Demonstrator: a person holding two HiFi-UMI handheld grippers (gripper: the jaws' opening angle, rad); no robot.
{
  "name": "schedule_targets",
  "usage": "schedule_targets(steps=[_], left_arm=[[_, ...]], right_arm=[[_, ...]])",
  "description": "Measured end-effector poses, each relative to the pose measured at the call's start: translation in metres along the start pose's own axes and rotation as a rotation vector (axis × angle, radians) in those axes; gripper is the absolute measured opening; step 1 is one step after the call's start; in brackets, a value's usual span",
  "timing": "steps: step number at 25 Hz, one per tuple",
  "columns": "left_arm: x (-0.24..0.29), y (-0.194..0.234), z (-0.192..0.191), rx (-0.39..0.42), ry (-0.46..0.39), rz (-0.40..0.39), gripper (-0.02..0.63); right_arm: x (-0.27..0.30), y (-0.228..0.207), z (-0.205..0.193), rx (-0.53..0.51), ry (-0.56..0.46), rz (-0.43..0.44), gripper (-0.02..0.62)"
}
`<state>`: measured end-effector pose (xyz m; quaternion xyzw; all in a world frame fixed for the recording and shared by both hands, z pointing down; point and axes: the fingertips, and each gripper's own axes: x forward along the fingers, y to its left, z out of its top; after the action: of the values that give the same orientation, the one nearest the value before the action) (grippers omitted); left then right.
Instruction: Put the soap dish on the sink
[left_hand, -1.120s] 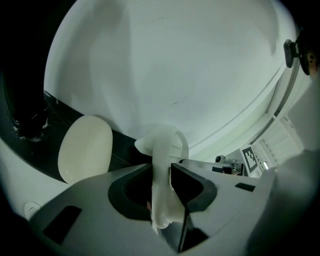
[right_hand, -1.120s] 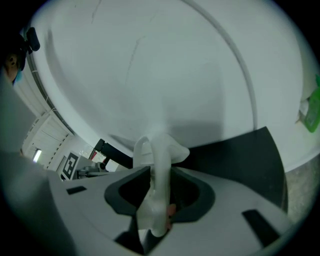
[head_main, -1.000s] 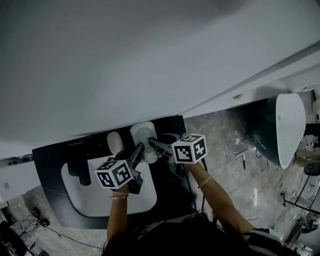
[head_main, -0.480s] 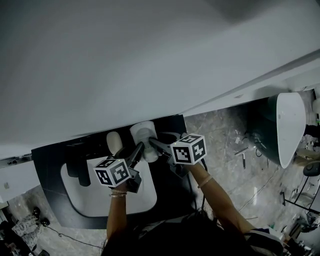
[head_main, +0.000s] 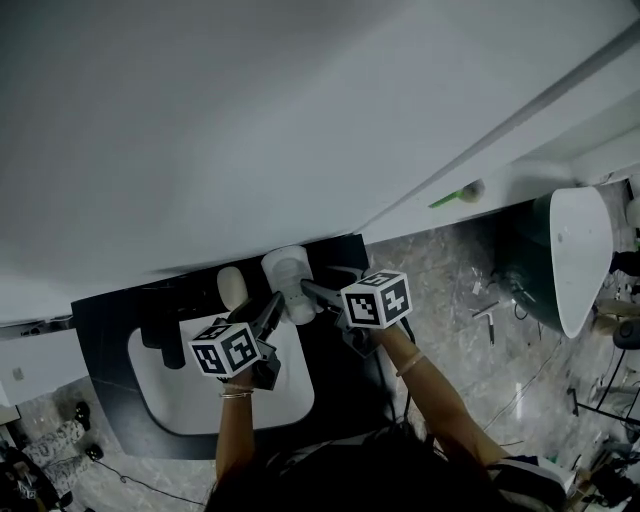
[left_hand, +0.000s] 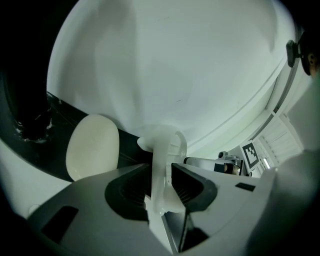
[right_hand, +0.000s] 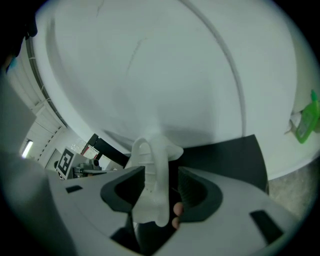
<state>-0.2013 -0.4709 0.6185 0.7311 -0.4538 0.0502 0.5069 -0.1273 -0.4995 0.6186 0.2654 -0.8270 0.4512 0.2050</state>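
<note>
Two grippers meet at one white soap dish (head_main: 288, 272), which sits over the black counter (head_main: 100, 320) at about 1 o'clock of the white sink (head_main: 165, 400), close under the pale wall (head_main: 250, 120). Whether its base rests on the counter cannot be told from any view.

From 7 o'clock of the dish comes the left gripper (head_main: 277, 301). In the left gripper view its dark pads are clenched on the thin, edge-on body of the dish, one against each face. The right gripper (head_main: 306, 291) reaches in from 4 o'clock. Its jaws are opening, with the dish between them. In the right gripper view a dark gap shows between the dish and the pad at 3 o'clock, so that grasp is released.

Just beside the dish at 9 o'clock lies an oval white bar (head_main: 232, 285) on the counter, and further along at 8 o'clock stands a black tap (head_main: 160, 330) at the basin's edge. A green item (head_main: 450, 197) lies on the ledge at 2 o'clock, well apart from the dish
</note>
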Motion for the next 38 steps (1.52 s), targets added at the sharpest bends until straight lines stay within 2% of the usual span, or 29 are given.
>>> schedule_targets(steps=[8,14,16,22,24,30,32,35,38], left_arm=[[-0.049,-0.039,0.010,0.060,-0.105,0.005,0.121],[-0.101,-0.083,0.016,0.108,-0.223,-0.009,0.121],[-0.118,-0.100,0.012,0.124,-0.251,-0.028,0.121],[-0.149,-0.151,-0.019,0.231,-0.232,-0.066,0.121],[-0.159,-0.168,-0.029,0.249,-0.238,-0.078,0.120],[-0.186,-0.206,-0.051,0.293,-0.291,-0.094,0.024],[-0.191,-0.213,-0.055,0.281,-0.302,-0.094,0.003],[-0.193,-0.216,-0.066,0.226,-0.291,-0.084,0.003],[-0.197,-0.221,-0.079,0.214,-0.278,-0.057,0.003]], right_arm=[[-0.055,0.024,0.011,-0.079,-0.079,-0.032,0.192],[-0.103,0.070,0.017,-0.160,-0.171,-0.009,0.187],[-0.120,0.086,0.014,-0.179,-0.200,0.000,0.161],[-0.160,0.124,-0.007,-0.234,-0.237,0.010,0.075],[-0.171,0.134,-0.017,-0.244,-0.244,0.012,0.064],[-0.208,0.161,-0.038,-0.274,-0.303,0.022,0.044],[-0.217,0.167,-0.043,-0.270,-0.314,0.033,0.040],[-0.229,0.173,-0.052,-0.255,-0.319,0.041,0.029],[-0.240,0.176,-0.063,-0.267,-0.317,0.022,0.021]])
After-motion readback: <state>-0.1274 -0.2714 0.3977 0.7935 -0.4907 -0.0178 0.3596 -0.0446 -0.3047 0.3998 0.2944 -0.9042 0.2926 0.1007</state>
